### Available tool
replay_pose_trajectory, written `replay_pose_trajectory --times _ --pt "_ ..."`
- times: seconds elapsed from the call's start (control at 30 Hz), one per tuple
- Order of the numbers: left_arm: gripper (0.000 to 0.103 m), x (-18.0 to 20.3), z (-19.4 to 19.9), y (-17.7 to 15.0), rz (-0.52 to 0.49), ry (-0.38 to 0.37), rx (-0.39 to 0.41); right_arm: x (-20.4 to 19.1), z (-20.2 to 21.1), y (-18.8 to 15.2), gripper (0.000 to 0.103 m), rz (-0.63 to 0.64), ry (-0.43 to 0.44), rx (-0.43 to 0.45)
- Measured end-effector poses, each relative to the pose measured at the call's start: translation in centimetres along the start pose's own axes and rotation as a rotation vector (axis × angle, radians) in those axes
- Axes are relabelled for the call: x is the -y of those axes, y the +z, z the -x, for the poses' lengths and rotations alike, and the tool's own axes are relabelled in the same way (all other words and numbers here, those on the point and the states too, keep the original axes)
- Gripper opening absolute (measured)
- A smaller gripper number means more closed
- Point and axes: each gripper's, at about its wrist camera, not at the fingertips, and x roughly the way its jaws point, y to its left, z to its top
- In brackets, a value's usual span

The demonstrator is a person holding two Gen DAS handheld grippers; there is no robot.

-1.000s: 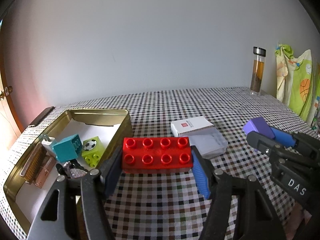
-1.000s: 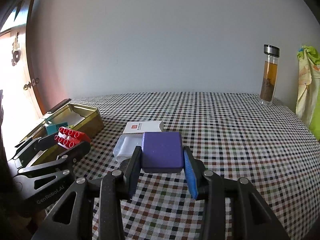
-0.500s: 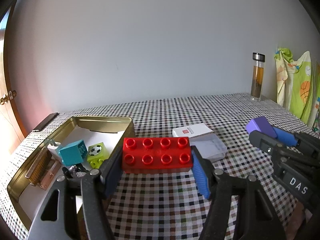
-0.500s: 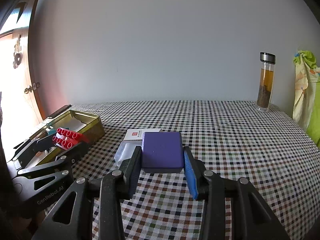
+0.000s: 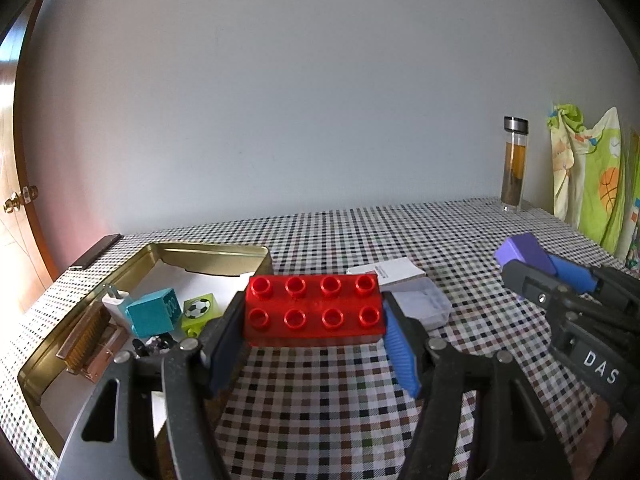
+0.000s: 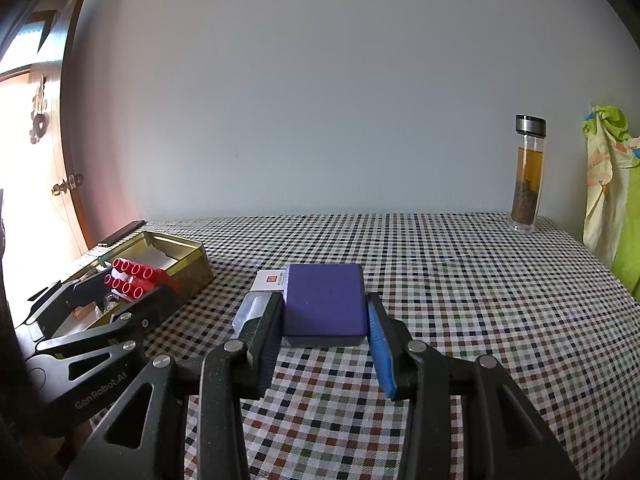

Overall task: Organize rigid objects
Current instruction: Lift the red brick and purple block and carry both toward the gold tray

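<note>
My left gripper [image 5: 314, 320] is shut on a red studded brick [image 5: 314, 308], held above the checked tablecloth just right of an open gold tin [image 5: 208, 254]. Inside the tin lie a teal block [image 5: 154, 312], a green football block [image 5: 199, 309], a white plug [image 5: 116, 300] and a brown comb-like piece [image 5: 86, 338]. My right gripper [image 6: 325, 316] is shut on a purple block [image 6: 325, 302], held over the table. In the right wrist view the left gripper [image 6: 132, 284] and red brick [image 6: 134, 278] hang at the tin [image 6: 188, 276]. The right gripper [image 5: 536, 268] with the purple block [image 5: 524, 250] shows at right in the left wrist view.
A white card box [image 5: 386, 270] and a clear plastic case [image 5: 420, 304] lie mid-table. A glass bottle of amber tea [image 6: 528, 176] stands at the back right by the wall. Patterned green cloth [image 5: 588, 184] hangs at the right edge. A dark flat bar [image 5: 96, 252] lies behind the tin.
Both views have tipped upward a little, so table and objects sit lower in frame. The red brick and purple block stay clamped; neither hand has shifted much.
</note>
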Motion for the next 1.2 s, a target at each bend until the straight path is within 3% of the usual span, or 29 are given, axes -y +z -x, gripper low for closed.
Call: replay_pose_trajectory --times 0.63,1.2 --pt "0.064 -0.4 1.7 -0.1 0.024 0.012 0.089 -0.3 2.0 -0.3 0.043 0.005 -0.01 0.106" --pt "0.064 -1.5 3.0 -0.3 0.069 0.032 0.145 -0.4 2.8 0.0 0.043 0.011 -0.019 0.142"
